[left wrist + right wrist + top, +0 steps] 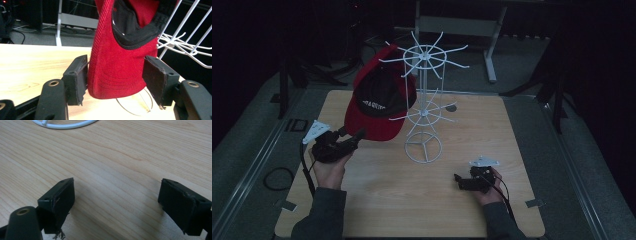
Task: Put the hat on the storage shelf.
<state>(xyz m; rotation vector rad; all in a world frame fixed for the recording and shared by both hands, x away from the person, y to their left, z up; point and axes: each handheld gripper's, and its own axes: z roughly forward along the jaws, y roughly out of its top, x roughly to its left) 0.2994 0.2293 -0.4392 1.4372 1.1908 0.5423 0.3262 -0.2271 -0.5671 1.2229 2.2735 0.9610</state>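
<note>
meanwhile the left hand-held gripper [115, 77] stands wide around the red cap's brim [117, 70]; the right hand-held gripper [117, 202] gapes, empty.

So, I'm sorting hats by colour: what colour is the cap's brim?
Red, with rows of stitching; the cap brim shows best in the left gripper view.

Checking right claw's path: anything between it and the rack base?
Nothing: bare table lies between the right claw and the rack base, per the right gripper view.

I'm looking at a dim lab or studio: a bare wooden table [377, 200] on grey carpet, black curtains around, metal desk legs [490, 55] and cables [277, 178] behind.
</note>
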